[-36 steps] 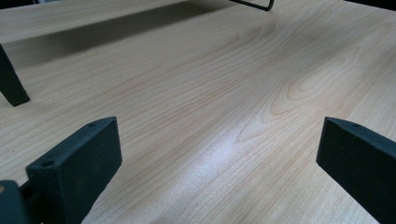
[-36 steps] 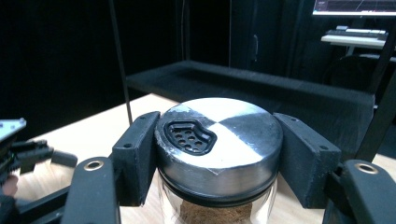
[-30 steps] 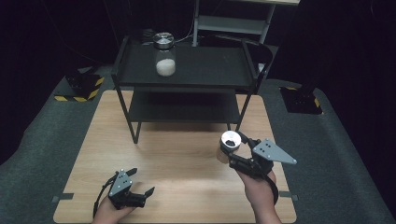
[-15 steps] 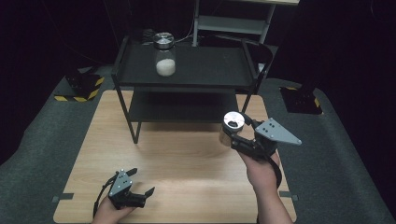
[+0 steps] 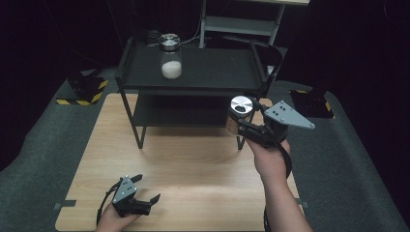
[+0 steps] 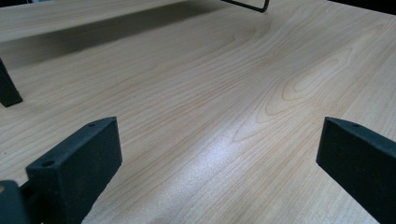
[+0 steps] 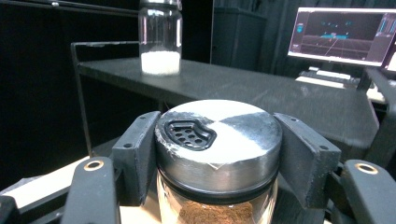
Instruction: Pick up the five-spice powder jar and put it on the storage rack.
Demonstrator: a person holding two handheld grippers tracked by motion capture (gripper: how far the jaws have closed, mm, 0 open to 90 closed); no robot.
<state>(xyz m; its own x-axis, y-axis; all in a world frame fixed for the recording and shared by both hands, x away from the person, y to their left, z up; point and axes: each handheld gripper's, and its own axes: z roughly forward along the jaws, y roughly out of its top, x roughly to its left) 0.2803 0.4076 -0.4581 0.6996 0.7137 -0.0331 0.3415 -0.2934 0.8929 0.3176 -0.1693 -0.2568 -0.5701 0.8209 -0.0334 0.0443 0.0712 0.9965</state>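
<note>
A spice jar (image 7: 218, 154) with brown contents is clamped at its metal lid by the right claw (image 5: 240, 123) and held above the worktop (image 5: 193, 159), just before the black shelf rack (image 5: 212, 72). The carrying step is judged to be in hand. Next, clearance over the rack's rim is required for placement near the white-filled jar (image 5: 170, 58). The left claw (image 5: 145, 189) rests apart, unloaded.

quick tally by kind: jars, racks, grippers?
Jars: 2 (white-powder jar on the rack; brown-spice jar in the right gripper)
Racks: 1 (black rack)
Grippers: 2 (right; left gripper)
Total: 5
</note>
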